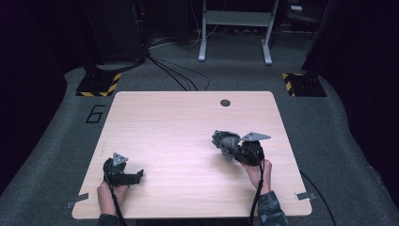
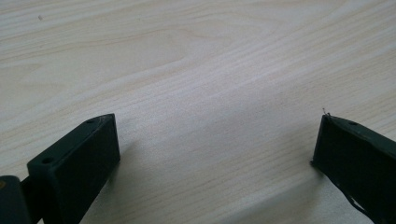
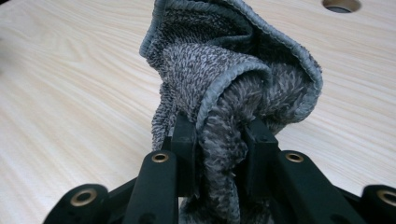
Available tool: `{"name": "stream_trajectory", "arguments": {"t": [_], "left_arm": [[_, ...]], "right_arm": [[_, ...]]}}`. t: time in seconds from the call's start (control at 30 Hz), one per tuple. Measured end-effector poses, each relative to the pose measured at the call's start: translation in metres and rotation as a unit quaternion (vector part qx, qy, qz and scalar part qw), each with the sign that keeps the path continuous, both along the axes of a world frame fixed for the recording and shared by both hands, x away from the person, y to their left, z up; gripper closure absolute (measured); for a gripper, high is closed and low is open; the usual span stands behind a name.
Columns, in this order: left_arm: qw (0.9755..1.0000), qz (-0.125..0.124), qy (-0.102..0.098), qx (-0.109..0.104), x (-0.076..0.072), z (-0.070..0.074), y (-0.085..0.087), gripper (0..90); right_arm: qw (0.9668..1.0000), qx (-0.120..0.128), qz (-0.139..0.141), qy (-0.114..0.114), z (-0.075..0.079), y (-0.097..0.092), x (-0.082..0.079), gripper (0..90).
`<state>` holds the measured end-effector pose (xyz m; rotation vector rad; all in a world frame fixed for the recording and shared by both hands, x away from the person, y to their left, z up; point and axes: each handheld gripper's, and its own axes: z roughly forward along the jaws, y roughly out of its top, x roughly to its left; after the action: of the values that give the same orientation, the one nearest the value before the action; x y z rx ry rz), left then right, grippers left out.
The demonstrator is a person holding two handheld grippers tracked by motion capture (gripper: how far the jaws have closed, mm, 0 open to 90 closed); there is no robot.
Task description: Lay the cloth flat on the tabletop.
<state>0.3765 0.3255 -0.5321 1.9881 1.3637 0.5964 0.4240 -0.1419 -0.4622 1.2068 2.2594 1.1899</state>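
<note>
Pinching a bunched grey cloth [image 3: 233,79] over the table's [image 1: 179,127] right side, right gripper [image 3: 219,135] grips only a fold; could slip free. Left gripper [image 2: 215,140] rests wide open, empty.

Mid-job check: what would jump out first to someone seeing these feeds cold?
The bunched grey cloth, pinched between the right gripper's jaws over the right half of the pale wood table. Next, the left gripper near the table's front left corner, jaws spread wide over bare wood with nothing between them.
</note>
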Motion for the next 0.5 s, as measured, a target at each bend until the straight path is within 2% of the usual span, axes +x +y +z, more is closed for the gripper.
{"name": "stream_trajectory", "arguments": {"t": [0.23, 0.33, 0.5], "left_arm": [[1.0, 0.0, 0.0, 0.0, 0.0, 0.0, 0.0, 0.2], [1.0, 0.0, 0.0, 0.0, 0.0, 0.0, 0.0, 0.2], [1.0, 0.0, 0.0, 0.0, 0.0, 0.0, 0.0, 0.2]], "right_arm": [[0.9997, 0.0, 0.022, -0.002, 0.001, 0.016, -0.009, 70.0], [0.9989, 0.002, 0.047, 0.001, -0.001, 0.029, -0.013, 69.8], [0.9978, 0.0, 0.067, 0.005, -0.004, 0.043, -0.019, 69.6]]}}
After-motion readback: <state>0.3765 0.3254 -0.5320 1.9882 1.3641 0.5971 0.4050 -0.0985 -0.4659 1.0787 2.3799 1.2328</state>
